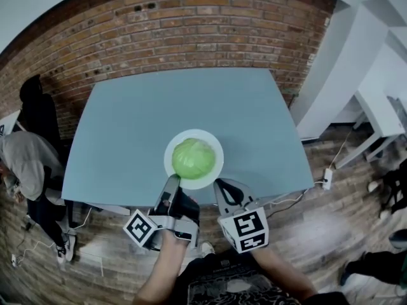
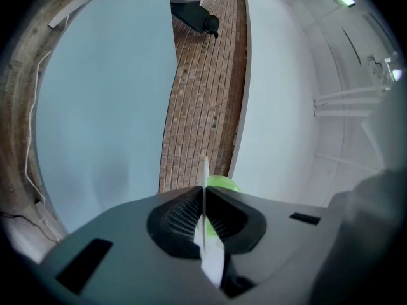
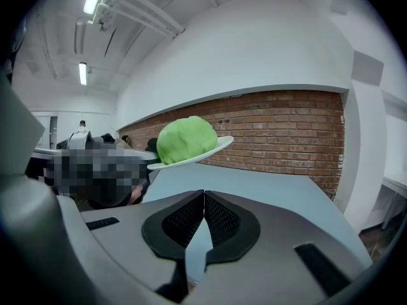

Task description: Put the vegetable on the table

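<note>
Presently my left gripper [image 1: 173, 183] clamps the plate [image 1: 219, 151] by its rim, carrying the cabbage [image 1: 193, 158] untouched over the table [image 1: 127, 126]; my right gripper [image 1: 222, 187] sits closed on nothing, spare.

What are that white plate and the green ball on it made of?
The plate looks like thin plastic or glazed ceramic: plain white, smooth, slim-edged; which one is unclear. The green ball is a cabbage, possibly a plastic model: its colour is very even and its skin smooth with faint veins, though it could be real.
</note>
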`<action>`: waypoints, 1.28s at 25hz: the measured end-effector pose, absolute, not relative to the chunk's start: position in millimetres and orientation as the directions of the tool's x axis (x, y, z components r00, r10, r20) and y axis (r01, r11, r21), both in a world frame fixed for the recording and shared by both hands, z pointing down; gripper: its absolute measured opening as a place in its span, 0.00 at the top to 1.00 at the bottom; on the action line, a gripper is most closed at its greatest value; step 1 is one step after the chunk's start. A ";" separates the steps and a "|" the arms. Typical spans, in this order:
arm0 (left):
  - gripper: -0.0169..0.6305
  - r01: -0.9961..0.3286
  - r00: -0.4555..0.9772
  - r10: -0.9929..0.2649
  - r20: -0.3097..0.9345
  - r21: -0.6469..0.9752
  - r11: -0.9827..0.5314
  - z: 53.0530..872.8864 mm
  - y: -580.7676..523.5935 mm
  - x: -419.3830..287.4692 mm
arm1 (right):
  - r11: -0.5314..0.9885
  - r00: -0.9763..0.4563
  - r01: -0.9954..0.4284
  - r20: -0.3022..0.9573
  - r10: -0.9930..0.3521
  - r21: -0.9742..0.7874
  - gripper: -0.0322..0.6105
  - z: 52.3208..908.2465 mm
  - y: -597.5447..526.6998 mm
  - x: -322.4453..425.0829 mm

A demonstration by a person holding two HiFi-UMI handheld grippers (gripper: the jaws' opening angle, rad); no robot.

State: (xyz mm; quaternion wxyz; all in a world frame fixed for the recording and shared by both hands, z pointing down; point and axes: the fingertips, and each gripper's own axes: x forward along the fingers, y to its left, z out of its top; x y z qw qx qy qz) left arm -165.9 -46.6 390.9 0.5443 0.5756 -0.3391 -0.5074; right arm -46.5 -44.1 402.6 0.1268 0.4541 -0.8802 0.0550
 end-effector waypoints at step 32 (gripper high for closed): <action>0.95 0.150 0.239 -0.951 -0.195 0.975 -0.162 412.6 -114.1 -164.6 | 0.598 -0.574 -0.801 0.267 -0.774 0.014 0.94 416.9 -120.4 -49.2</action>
